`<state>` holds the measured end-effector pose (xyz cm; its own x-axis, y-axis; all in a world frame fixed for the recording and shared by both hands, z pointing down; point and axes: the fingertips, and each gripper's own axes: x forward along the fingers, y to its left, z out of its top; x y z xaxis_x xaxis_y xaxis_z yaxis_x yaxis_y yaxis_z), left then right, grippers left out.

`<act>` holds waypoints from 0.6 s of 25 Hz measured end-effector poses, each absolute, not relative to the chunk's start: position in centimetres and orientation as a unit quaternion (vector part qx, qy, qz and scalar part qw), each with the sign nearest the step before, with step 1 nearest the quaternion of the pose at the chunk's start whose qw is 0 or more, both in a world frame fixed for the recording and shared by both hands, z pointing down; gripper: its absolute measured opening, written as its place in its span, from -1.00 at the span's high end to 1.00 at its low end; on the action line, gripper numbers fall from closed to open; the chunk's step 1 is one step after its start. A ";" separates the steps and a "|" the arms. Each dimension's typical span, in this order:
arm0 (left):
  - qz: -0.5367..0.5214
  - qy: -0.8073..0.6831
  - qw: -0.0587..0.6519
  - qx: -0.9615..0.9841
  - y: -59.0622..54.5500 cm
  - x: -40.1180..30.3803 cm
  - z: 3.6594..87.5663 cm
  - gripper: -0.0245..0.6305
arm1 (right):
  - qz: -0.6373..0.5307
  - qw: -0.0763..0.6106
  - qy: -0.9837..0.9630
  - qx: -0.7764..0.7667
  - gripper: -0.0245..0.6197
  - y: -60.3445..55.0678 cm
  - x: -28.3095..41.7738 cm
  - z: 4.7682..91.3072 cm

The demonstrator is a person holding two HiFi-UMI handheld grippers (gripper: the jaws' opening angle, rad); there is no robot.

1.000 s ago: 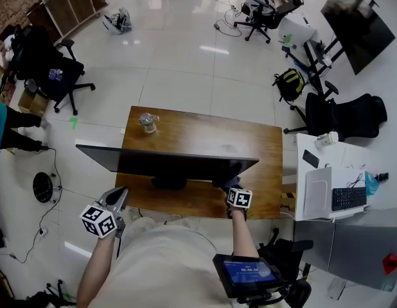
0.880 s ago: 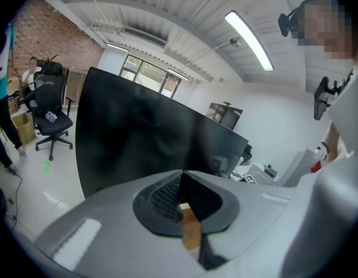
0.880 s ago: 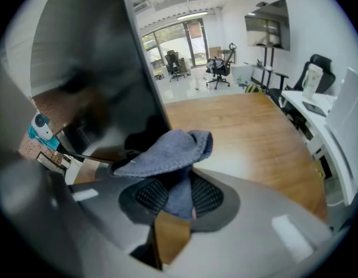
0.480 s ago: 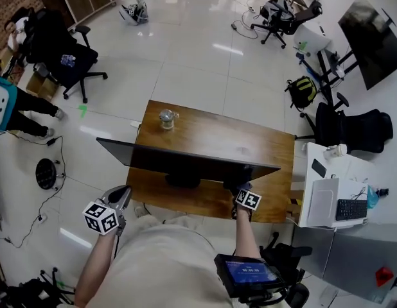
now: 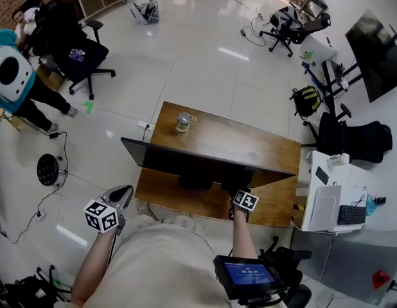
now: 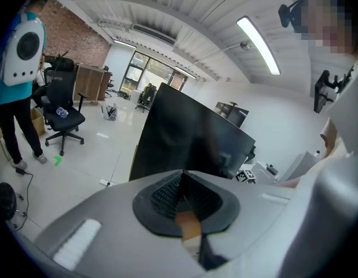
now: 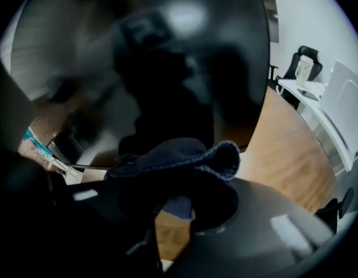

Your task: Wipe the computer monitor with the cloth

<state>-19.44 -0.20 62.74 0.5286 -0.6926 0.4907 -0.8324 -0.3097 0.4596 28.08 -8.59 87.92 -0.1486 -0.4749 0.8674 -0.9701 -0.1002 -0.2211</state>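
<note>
right gripper (image 5: pixel 236 188): jaws pinched dark blue cloth (image 7: pixel 174 162), slid left along monitor (image 5: pixel 205 163) screen
left gripper (image 5: pixel 119 195): jaws pressed together, idle
task: was mid-wipe

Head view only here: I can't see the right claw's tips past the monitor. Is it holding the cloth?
Observer: Yes, the right claw is shut on a dark blue cloth.
Operator: Touching the screen?
Observer: It sits close to the lower edge of the monitor; I can't tell whether it touches.
Operator: Left claw?
Observer: The left claw is shut with nothing in it, facing the monitor.
</note>
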 end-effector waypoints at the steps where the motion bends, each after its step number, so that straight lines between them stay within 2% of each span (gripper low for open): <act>1: 0.102 -0.473 0.347 0.804 -0.2 -19.8 62.8 0.95 | 0.443 0.279 -0.616 0.589 0.63 -8.7 27.7 87.9; 15: 0.106 -0.438 0.371 0.812 0.5 -21.7 64.2 0.95 | 0.447 0.302 -0.612 0.578 0.62 -8.6 23.0 87.3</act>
